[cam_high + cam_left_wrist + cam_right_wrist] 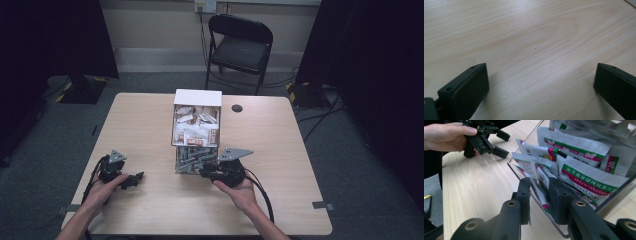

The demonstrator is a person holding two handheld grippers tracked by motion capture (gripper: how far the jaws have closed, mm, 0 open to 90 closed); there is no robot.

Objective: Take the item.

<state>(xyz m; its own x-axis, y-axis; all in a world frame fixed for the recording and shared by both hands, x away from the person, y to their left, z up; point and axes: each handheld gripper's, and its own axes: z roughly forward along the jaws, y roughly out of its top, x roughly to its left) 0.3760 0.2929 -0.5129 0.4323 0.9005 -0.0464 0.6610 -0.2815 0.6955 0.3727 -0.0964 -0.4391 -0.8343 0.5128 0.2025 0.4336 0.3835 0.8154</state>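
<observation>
At the near edge of the bench point(150, 210), toward its left corner, the left tool point(136, 179) is held low in a hand point(100, 192), its jaws spread wide over bare wood with nothing between them. Nearer the middle of the near edge, the right tool point(539, 195) is held in the other hand point(242, 192) against the near wall of the clear box point(196, 162). In the right gripper view, its 2 jaws are seen narrowed astride that clear wall, 1 outside and 1 inside among the sachets point(586, 175); whether the pads press the wall cannot be told. Behind the box, toward the middle of the bench, a white carton point(197, 97) of packets is seen, touching it. Beyond the far edge, a folding chair point(240, 47) is seen on the floor.
</observation>
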